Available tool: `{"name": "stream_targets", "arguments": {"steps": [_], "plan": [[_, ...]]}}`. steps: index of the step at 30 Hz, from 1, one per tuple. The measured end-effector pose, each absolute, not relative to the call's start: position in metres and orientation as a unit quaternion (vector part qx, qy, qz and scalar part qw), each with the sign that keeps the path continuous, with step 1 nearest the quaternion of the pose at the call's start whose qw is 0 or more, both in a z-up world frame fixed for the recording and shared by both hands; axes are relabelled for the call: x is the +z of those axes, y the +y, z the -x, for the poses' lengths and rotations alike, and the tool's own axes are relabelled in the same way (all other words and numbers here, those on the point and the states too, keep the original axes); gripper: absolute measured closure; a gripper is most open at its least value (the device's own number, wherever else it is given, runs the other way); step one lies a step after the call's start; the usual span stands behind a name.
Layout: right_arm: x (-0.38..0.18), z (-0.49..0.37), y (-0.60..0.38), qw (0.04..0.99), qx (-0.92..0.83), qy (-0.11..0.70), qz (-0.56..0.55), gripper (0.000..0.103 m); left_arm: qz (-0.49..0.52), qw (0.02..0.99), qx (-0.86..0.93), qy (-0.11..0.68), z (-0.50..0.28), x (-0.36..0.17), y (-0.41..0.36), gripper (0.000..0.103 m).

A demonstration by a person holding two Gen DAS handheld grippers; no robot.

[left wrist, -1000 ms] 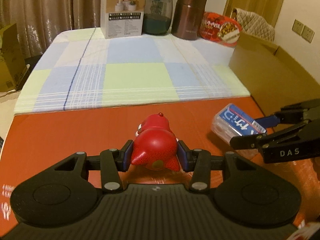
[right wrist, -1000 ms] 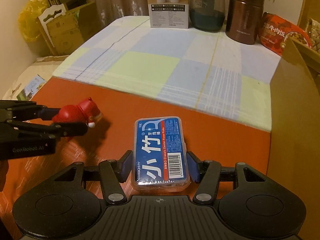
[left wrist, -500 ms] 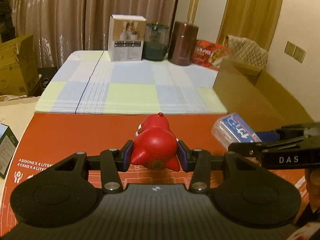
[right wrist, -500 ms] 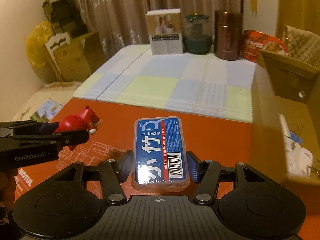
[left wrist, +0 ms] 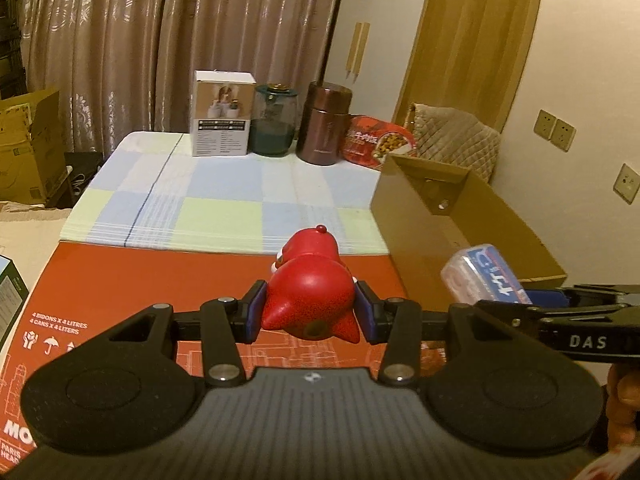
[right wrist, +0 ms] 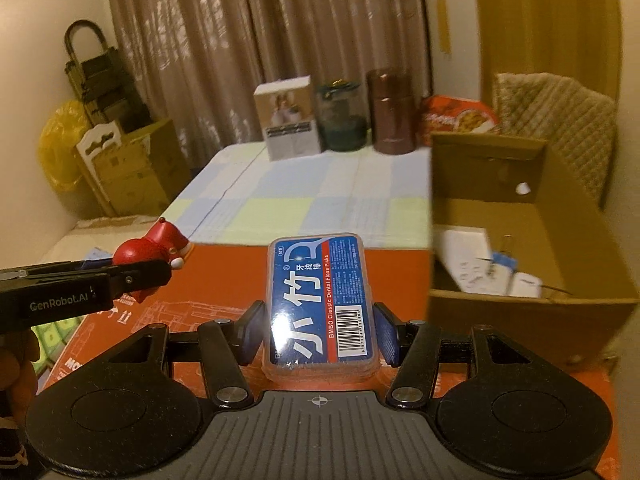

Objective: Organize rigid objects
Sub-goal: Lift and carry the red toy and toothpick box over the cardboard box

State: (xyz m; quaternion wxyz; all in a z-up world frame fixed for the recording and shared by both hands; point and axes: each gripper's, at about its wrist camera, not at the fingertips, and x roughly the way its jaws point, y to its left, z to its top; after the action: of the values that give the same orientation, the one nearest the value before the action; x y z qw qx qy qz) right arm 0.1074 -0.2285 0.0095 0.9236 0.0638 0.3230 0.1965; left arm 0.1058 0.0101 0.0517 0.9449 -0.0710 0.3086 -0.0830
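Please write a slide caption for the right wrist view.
Right tool grips a floss pick box beside an open cardboard box.

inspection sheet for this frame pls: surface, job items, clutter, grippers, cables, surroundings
Surface: red printed cardboard sheet in front, checked cloth behind it.
Job's things: red figurine and floss pick box, both held off the surface; open cardboard box on the right, papers and small items inside.
Clutter: white carton, green glass jar, brown canister, red food pack along the cloth's far edge.
Grippers: left gripper jaws clamp the figurine; right gripper jaws clamp the floss box.
Cables: nothing seen.
Surroundings: curtains, stacked cardboard boxes, yellow bag, quilted cushion, wall sockets.
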Motion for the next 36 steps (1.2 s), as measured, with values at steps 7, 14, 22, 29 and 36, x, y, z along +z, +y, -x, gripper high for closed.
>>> {"name": "stream_targets", "arguments": {"steps": [7,14,22,29,36], "plan": [[0.021,-0.081,-0.265,0.934,0.152,0.317,-0.058,0.050,0.071,0.944,-0.101,0.306,-0.088,0.063,-0.015,0.062],[0.025,-0.066,-0.290,0.938,0.128,0.316,-0.056,0.050,0.074,0.942,-0.122,0.304,-0.085,0.069,-0.037,0.062],[0.025,-0.068,-0.329,0.939,0.091,0.324,-0.065,0.050,0.063,0.936,-0.157,0.308,-0.102,0.077,-0.074,0.062],[0.032,-0.087,-0.355,0.939,0.074,0.327,-0.074,0.050,0.054,0.931,-0.186,0.311,-0.126,0.084,-0.109,0.062],[0.033,-0.106,-0.365,0.937,0.073,0.334,-0.070,0.050,0.045,0.927,-0.197,0.315,-0.148,0.084,-0.131,0.062]]}}
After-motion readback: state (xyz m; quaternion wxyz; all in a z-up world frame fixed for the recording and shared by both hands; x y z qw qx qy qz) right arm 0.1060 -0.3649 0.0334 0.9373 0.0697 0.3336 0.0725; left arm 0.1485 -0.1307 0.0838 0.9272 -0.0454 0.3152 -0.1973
